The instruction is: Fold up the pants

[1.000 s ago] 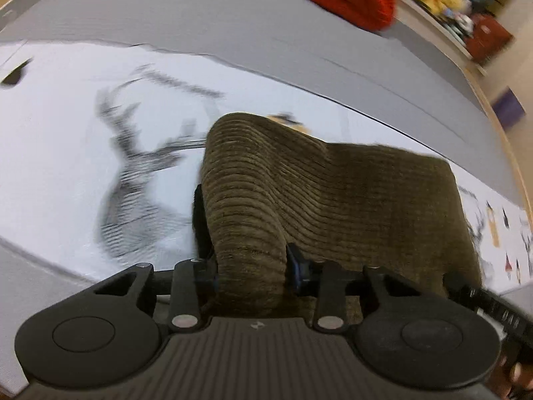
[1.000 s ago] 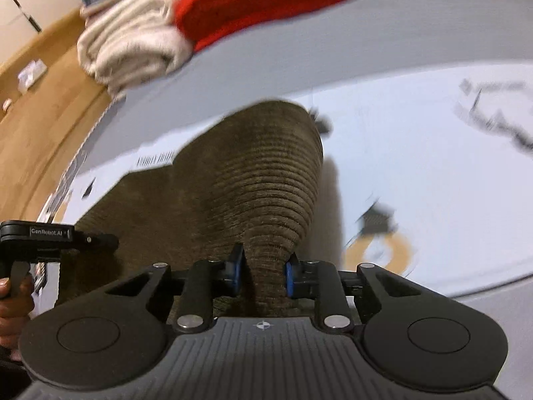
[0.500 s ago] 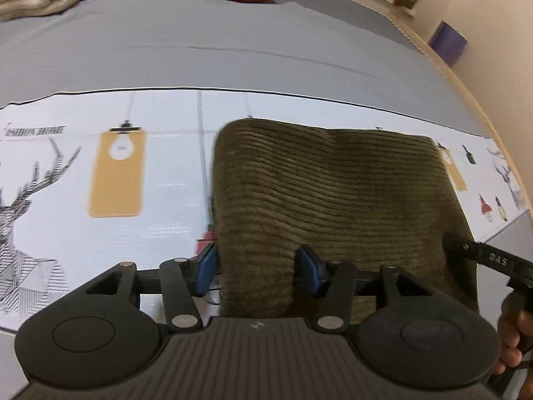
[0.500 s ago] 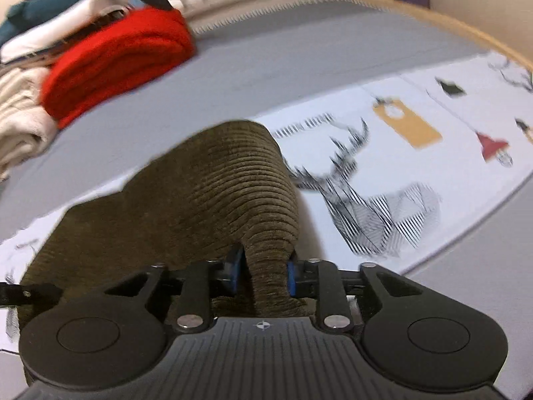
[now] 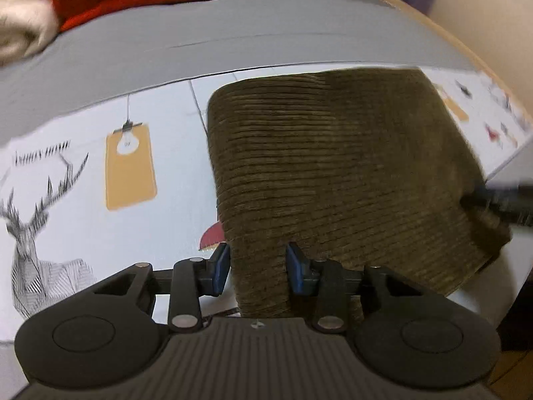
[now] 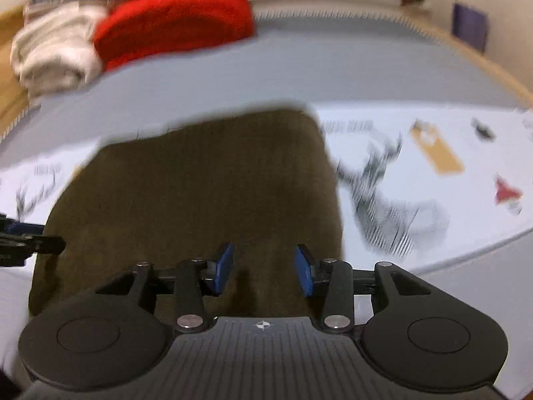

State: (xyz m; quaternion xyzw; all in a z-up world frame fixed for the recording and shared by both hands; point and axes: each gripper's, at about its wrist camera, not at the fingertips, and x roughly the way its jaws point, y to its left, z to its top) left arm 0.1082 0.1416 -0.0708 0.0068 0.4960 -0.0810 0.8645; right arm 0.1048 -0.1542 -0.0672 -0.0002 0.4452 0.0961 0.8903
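Left claw closing, pinching folded olive-brown corduroy pants; right claw just opening, pads clear of fabric.

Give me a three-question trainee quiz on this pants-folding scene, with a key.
1. True or false: a deer drawing is printed on the white printed mat.
2. Multiple choice: what lies right beside the red folded knit? A) cream folded fabric; B) a metal bucket; C) a pair of shoes.
3. Short answer: what sits between the pads of the left gripper?

Key:
1: true.
2: A.
3: a fold of the olive-brown corduroy pants; the jaws have just been closing on it.
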